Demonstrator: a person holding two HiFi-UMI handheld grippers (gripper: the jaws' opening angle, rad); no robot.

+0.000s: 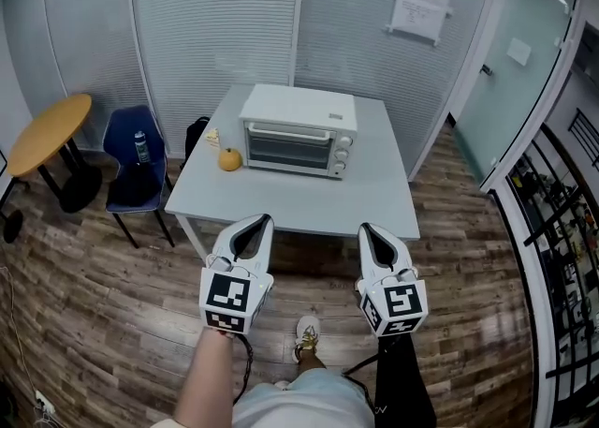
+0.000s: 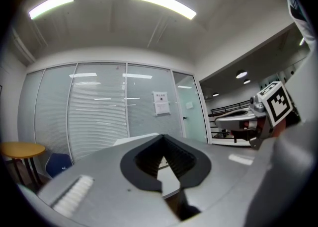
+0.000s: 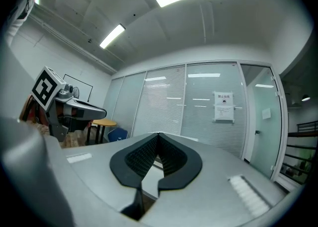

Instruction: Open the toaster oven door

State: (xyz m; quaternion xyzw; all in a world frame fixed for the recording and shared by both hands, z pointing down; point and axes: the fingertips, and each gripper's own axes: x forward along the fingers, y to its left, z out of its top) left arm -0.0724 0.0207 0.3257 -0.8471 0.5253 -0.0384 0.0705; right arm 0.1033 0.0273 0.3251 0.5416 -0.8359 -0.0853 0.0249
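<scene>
A white toaster oven (image 1: 298, 131) stands on the light grey table (image 1: 374, 201), its glass door closed and facing me, with knobs at its right side. Both grippers hover in front of the table's near edge, well short of the oven. My left gripper (image 1: 265, 221) is shut with nothing in it. My right gripper (image 1: 366, 228) is shut and empty too. In the left gripper view the left gripper (image 2: 161, 137) has its jaws meeting at the tip. The right gripper view shows the same for the right gripper (image 3: 158, 134). Both point upward at the glass wall, and the oven is hidden behind the jaws.
An orange (image 1: 230, 159) lies on the table left of the oven. A blue chair (image 1: 136, 164) holding a bottle (image 1: 140, 147) and a round yellow table (image 1: 51, 131) stand at the left. Glass walls with blinds lie behind, a railing (image 1: 552, 229) at the right.
</scene>
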